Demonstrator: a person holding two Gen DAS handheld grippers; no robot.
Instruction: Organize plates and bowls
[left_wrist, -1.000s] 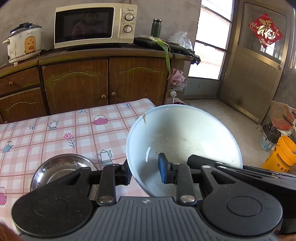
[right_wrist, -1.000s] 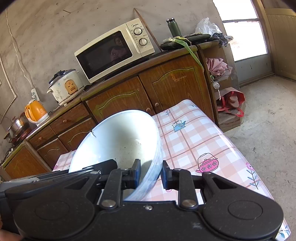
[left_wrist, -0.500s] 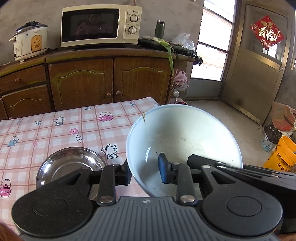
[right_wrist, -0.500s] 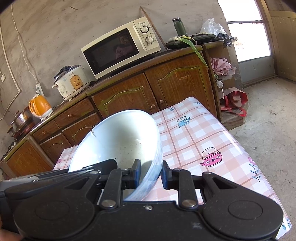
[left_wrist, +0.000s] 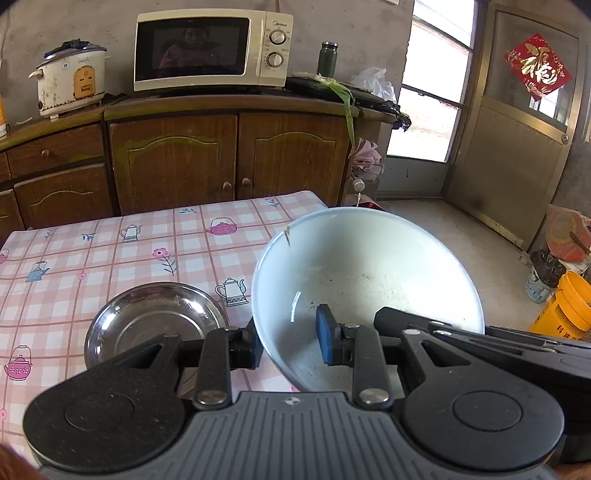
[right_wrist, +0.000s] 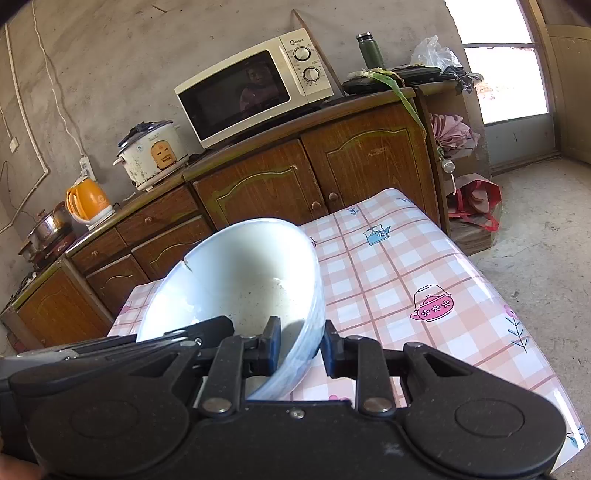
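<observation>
Left gripper (left_wrist: 288, 338) clamped narrow on the near-left wall of the white bowl (left_wrist: 369, 280), one pad outside, the blue pad inside. Right gripper (right_wrist: 301, 349) likewise pinched on the opposite wall, inner pad in the basin, outer pad against the glazed outside. Bowl carried between both, tilted, mouth turned up and away from the jaws, above the near edge of the table (left_wrist: 110, 258). Chipped at the far rim; specks of grime inside.

Just left of the left jaws, below and beyond: steel dish (left_wrist: 155, 321), flat on the checked cloth. Probably the stacking spot, though not certain from here.

Best handled by keeping both grips equally firm and travelling together, levelling the bowl before lowering, centring over the dish, then easing down until seated and only then loosening either pinch. Slick glaze, so no twisting between the two grips.
</observation>
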